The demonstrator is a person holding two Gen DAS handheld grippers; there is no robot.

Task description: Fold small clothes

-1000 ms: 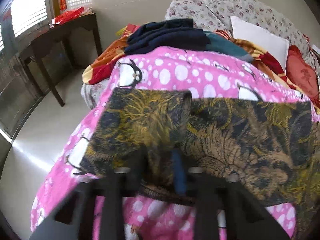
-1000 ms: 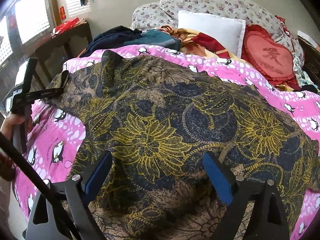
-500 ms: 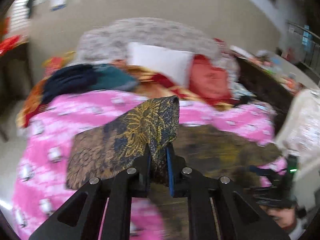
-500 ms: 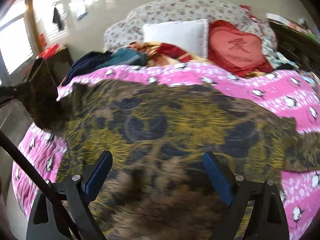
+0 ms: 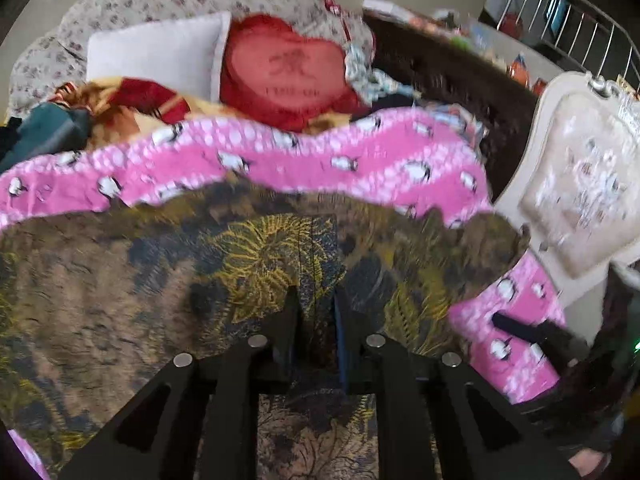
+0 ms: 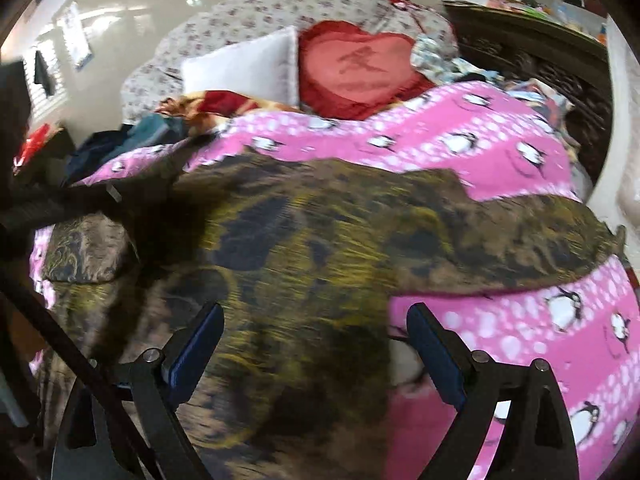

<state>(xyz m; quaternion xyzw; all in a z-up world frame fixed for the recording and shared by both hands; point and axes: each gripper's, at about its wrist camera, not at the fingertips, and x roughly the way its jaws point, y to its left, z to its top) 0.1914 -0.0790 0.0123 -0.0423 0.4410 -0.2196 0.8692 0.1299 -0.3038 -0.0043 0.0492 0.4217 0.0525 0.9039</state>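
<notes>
A dark floral garment [image 5: 120, 280] in brown, navy and yellow lies spread over the pink penguin blanket [image 5: 280, 152]. My left gripper [image 5: 316, 300] is shut on a fold of this garment and holds it up over the rest of the cloth. In the right wrist view the same garment [image 6: 320, 248] covers the left and middle of the blanket [image 6: 500, 152]. My right gripper [image 6: 316, 344] is open and empty, its blue-padded fingers [image 6: 196, 344] just above the garment's near edge. The left gripper shows as a dark shape at the left [image 6: 80, 200].
A red heart cushion [image 5: 288, 72], a white pillow [image 5: 156, 48] and floral pillows lie at the bed's head. Dark and teal clothes [image 6: 120, 140] are piled at the far left. A cream chair back [image 5: 580, 184] and a dark sideboard [image 6: 540, 60] stand at the right.
My left gripper has carried the held fold from the left side across over the garment toward the right. The right gripper has stayed open and shifted to the right.
</notes>
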